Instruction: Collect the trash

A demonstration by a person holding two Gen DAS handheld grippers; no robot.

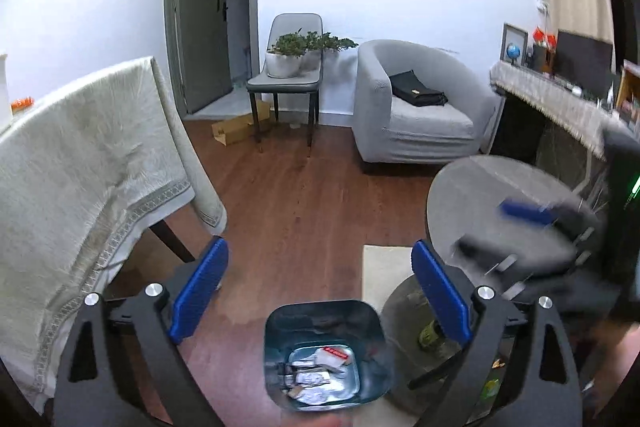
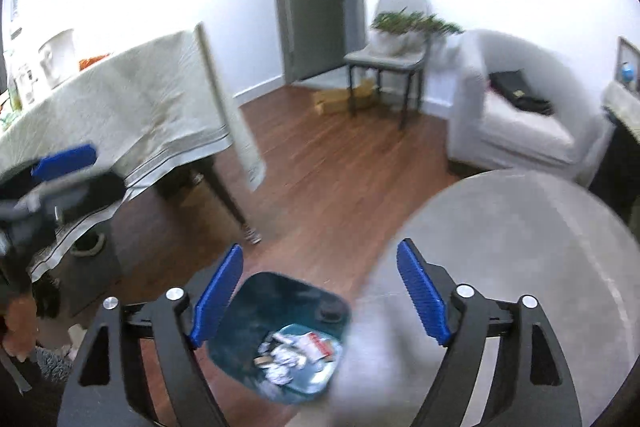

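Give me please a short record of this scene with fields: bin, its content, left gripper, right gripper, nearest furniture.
bin: teal trash bin on the wood floor, no lid
content: crumpled paper and wrappers at the bottom
left gripper: jaws open, nothing between them
right gripper: jaws open, nothing between them
nearest furniture: round grey table beside the bin

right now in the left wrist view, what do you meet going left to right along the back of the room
cloth-covered table → grey door → chair with potted plants → grey armchair with a black bag → cloth-draped sideboard with a globe and a dark screen
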